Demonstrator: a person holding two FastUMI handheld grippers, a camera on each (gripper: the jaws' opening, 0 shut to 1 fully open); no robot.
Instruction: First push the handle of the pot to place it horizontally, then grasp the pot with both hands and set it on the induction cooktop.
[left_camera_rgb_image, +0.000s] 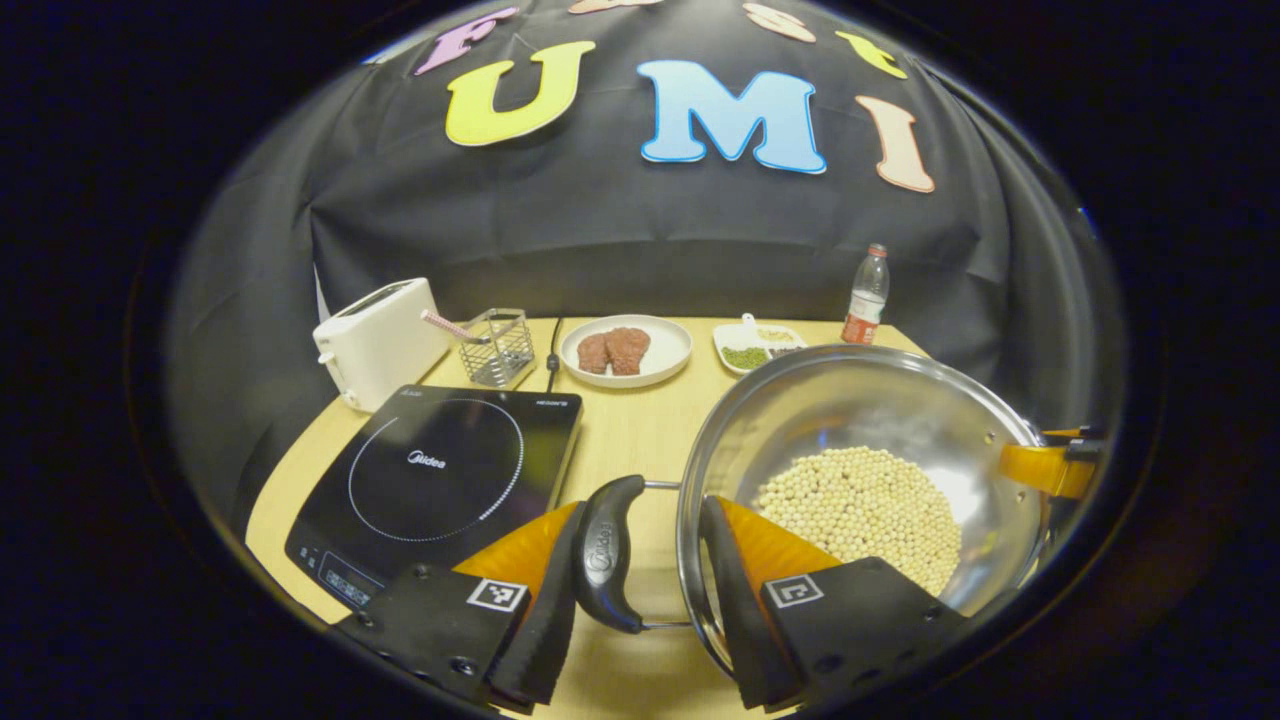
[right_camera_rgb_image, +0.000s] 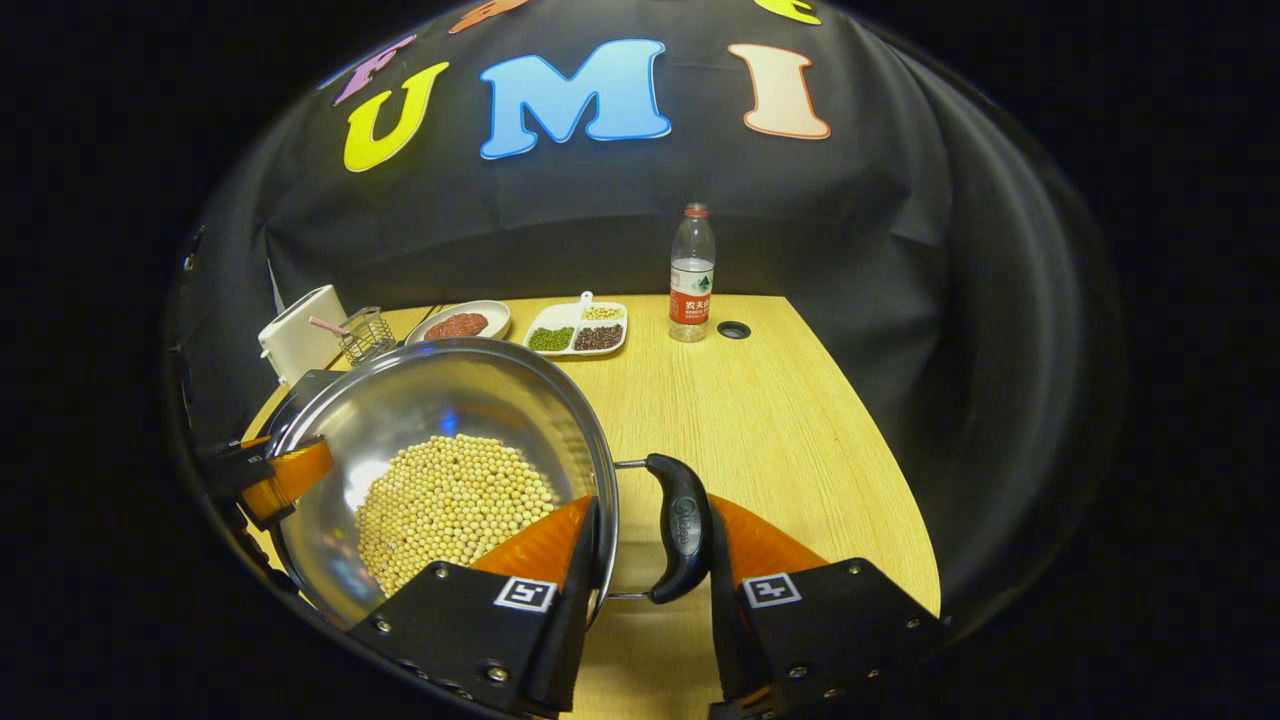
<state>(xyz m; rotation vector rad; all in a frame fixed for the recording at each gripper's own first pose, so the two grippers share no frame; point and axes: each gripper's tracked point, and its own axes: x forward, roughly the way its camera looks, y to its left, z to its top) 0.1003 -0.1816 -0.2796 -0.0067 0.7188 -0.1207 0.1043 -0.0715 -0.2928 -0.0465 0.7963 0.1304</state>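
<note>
A steel pot (left_camera_rgb_image: 850, 400) holding soybeans (left_camera_rgb_image: 865, 505) stands on the wooden table, right of the black induction cooktop (left_camera_rgb_image: 440, 470). My left gripper (left_camera_rgb_image: 645, 508) straddles the pot's near black handle (left_camera_rgb_image: 605, 565): one finger presses the handle's outer side, the other lies against the inner wall. In the right gripper view the pot (right_camera_rgb_image: 440, 390) lies to the left, and my right gripper (right_camera_rgb_image: 652, 503) clamps the opposite handle (right_camera_rgb_image: 682, 530) and rim the same way. Each view shows the other gripper's orange finger at the far rim (left_camera_rgb_image: 1040, 465) (right_camera_rgb_image: 280, 475). I cannot tell whether the pot touches the table.
Along the back stand a white toaster (left_camera_rgb_image: 375, 340), a wire basket (left_camera_rgb_image: 497, 345), a plate of meat (left_camera_rgb_image: 625, 350), a divided dish of beans (left_camera_rgb_image: 755, 345) and a water bottle (right_camera_rgb_image: 690, 275). A cable hole (right_camera_rgb_image: 733, 329) sits beside the bottle. Bare wood (right_camera_rgb_image: 800, 430) lies right of the pot.
</note>
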